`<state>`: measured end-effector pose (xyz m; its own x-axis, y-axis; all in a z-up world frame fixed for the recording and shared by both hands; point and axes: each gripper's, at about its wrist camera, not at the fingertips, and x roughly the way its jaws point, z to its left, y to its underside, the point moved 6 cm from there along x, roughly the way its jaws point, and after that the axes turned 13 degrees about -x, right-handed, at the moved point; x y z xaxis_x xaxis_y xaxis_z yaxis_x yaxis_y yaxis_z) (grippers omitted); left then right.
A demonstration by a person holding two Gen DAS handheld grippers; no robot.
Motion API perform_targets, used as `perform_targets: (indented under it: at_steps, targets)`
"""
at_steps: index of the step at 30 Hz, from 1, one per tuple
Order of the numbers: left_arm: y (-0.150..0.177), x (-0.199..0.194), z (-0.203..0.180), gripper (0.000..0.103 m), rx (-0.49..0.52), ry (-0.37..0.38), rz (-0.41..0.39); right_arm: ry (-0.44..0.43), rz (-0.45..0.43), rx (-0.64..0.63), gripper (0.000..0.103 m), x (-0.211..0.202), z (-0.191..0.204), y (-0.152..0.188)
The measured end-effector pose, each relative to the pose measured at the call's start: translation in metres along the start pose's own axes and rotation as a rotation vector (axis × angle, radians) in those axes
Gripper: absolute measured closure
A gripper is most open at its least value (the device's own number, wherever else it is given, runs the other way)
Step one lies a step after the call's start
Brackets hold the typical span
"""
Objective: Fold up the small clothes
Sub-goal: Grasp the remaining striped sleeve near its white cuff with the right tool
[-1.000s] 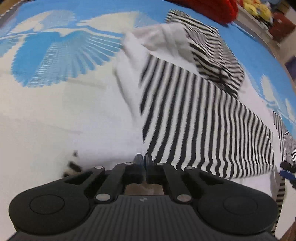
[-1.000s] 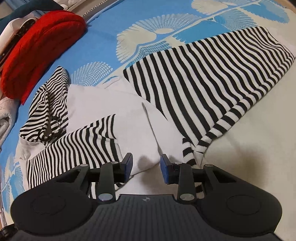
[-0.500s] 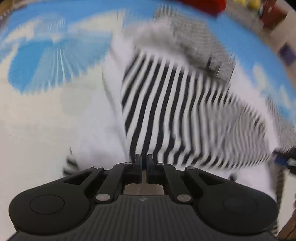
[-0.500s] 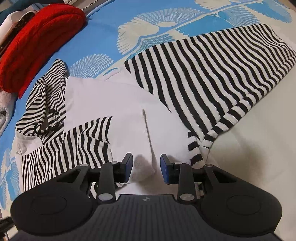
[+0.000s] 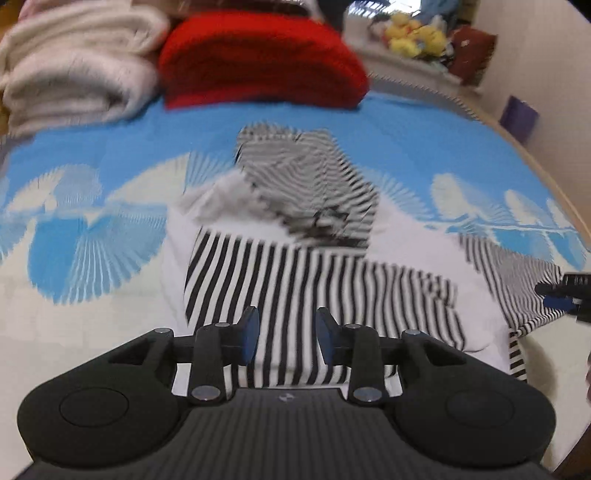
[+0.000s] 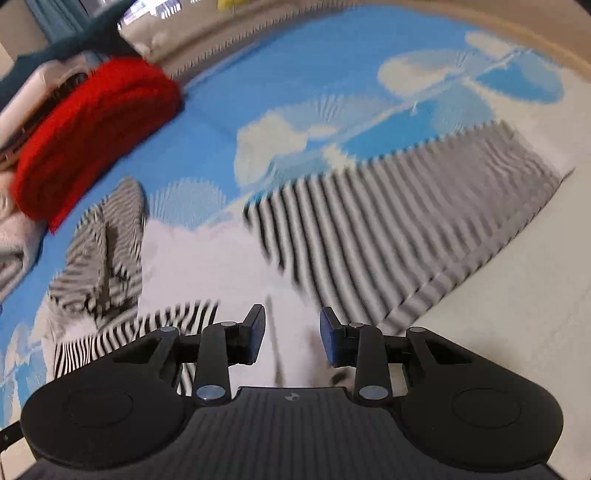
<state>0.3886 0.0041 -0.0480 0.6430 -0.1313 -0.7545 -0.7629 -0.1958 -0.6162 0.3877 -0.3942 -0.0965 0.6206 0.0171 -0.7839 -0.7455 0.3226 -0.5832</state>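
A small white garment with black-and-white striped sleeves [image 5: 317, 280] lies on a blue and white patterned bedspread [image 5: 88, 229]. One striped sleeve is folded across its white body. My left gripper [image 5: 286, 334] is open and empty just above that folded sleeve. In the right wrist view the garment's white body [image 6: 221, 266] lies in front, with the other striped sleeve [image 6: 399, 229] spread out to the right. My right gripper [image 6: 291, 338] is open and empty over the white body. Its tip also shows in the left wrist view [image 5: 565, 295]. Both views are blurred.
A folded red blanket [image 5: 258, 62] and a cream blanket [image 5: 74, 70] lie at the far end of the bed. Yellow plush toys [image 5: 413, 35] sit beyond. The red blanket also shows in the right wrist view [image 6: 92, 136]. The bed's edge [image 5: 546, 177] runs along the right.
My left gripper has opened and let go of the striped sleeve, which now lies folded across the body. Both grippers have tilted up and pulled back.
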Motion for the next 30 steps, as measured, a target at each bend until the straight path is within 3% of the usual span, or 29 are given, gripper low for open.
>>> perform_targets:
  at_steps: [3, 6, 9, 12, 14, 16, 17, 19, 22, 27, 30]
  targets:
    - [-0.006, -0.029, -0.007, 0.066, 0.006, -0.022, -0.1, 0.029, -0.058, 0.009, 0.069, -0.017, -0.027, -0.019]
    - [-0.012, -0.057, -0.014, 0.066, -0.01, -0.006, -0.127, 0.038, -0.134, 0.042, 0.069, -0.037, -0.061, -0.042]
    - [-0.005, -0.083, -0.024, 0.064, 0.071, 0.011, -0.156, 0.077, -0.211, 0.074, 0.069, -0.053, -0.099, -0.057]
    - [0.018, -0.087, -0.028, 0.057, 0.133, 0.029, -0.18, 0.106, -0.244, 0.156, 0.069, -0.059, -0.139, -0.059]
    - [0.04, -0.071, -0.019, 0.057, 0.119, 0.032, -0.164, 0.127, -0.24, 0.215, 0.069, -0.056, -0.163, -0.055]
    - [0.052, -0.044, -0.012, 0.06, 0.052, -0.011, -0.029, 0.129, -0.234, 0.256, 0.069, -0.053, -0.18, -0.049]
    - [0.051, -0.038, -0.013, 0.06, 0.006, 0.016, -0.006, 0.133, -0.226, 0.271, 0.069, -0.05, -0.189, -0.047]
    - [0.046, -0.03, -0.021, 0.06, 0.018, 0.05, -0.02, 0.137, -0.204, 0.305, 0.069, -0.041, -0.203, -0.04]
    - [0.045, -0.019, -0.032, 0.059, 0.116, 0.0, -0.067, 0.101, -0.163, 0.368, 0.069, -0.022, -0.217, -0.03]
    - [0.048, -0.006, -0.032, 0.059, 0.052, 0.03, -0.02, 0.091, -0.129, 0.438, 0.069, -0.001, -0.236, -0.02]
    - [0.047, -0.005, -0.035, 0.059, 0.058, 0.027, -0.037, 0.089, -0.117, 0.48, 0.069, 0.014, -0.243, -0.016]
